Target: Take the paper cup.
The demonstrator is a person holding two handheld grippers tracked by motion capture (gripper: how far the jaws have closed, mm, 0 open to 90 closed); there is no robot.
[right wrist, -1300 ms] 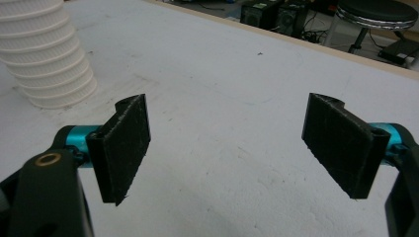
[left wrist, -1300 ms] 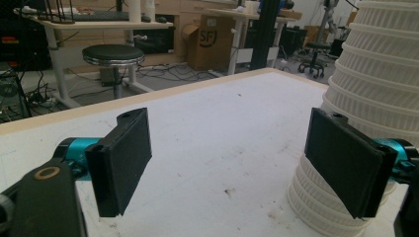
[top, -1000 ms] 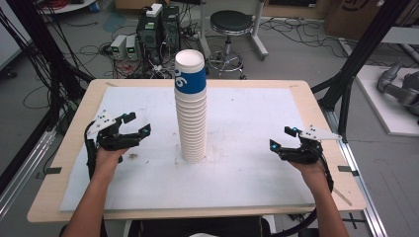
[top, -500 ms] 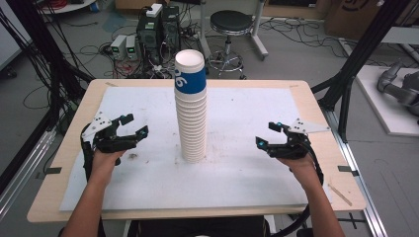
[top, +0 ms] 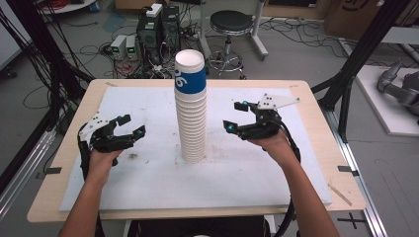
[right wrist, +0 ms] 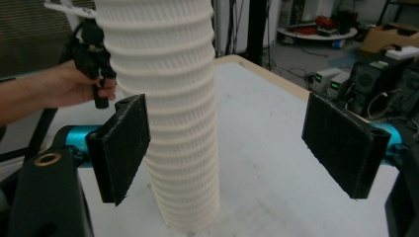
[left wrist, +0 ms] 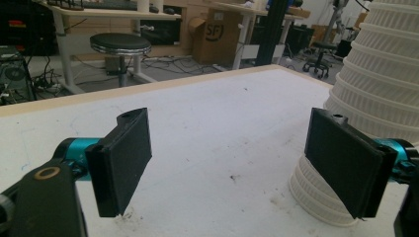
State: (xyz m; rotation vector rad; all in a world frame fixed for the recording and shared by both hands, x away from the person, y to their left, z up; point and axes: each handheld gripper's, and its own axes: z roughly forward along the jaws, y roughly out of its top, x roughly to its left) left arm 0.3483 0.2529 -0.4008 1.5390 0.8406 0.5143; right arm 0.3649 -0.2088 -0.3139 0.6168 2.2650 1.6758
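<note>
Cup stack (top: 191, 111) stood upright mid-table, untouched. Right hand-held gripper (top: 236, 116) hovered just beside, jaws wide, apparently mid-approach; left hand-held gripper (top: 132, 125) waited open, farther left. Next, probably: closing in around the stack, squeezing gently, avoiding tipping it onto the table (top: 306, 98).

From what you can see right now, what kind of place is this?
Most likely a robotics lab or workshop. Computer towers sit on the floor among loose cables, a black metal frame flanks the table, and a cardboard box stands behind.

black stool (top: 230, 22) and computers (top: 158, 24) behind table (top: 316, 163).
</note>
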